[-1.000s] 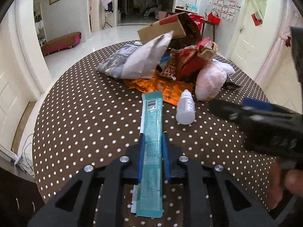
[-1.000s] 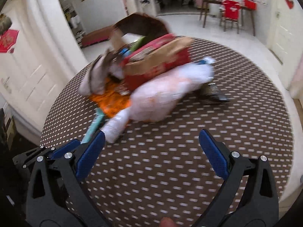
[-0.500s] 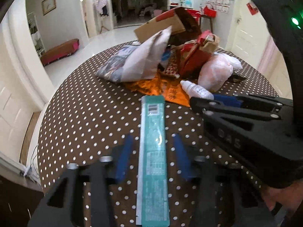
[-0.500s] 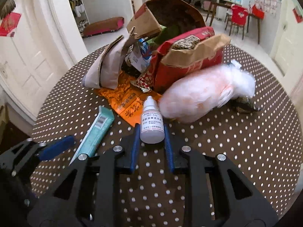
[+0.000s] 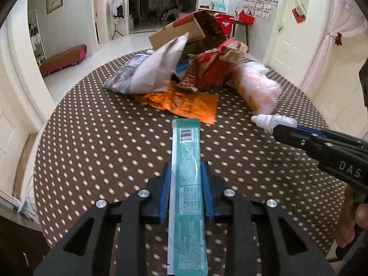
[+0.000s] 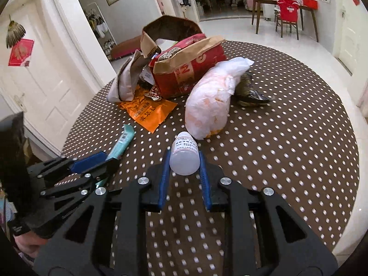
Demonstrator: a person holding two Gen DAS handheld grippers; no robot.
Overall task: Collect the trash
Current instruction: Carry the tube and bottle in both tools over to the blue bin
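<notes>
My left gripper is shut on a long teal toothpaste box, which points forward over the dotted round table. My right gripper is shut on a small white plastic bottle and holds it above the table. The bottle also shows in the left wrist view, sticking out of the right gripper at the right. The left gripper with the teal box shows at the left of the right wrist view.
A trash pile lies at the table's far middle: orange foil wrapper, white paper bag, red and brown paper bag, cardboard box, white plastic bag, and a dark wrapper behind it.
The left jaws opened and then shut again on the teal box. The right gripper shut on the white bottle, lifted it off the table and drew back to the right.
</notes>
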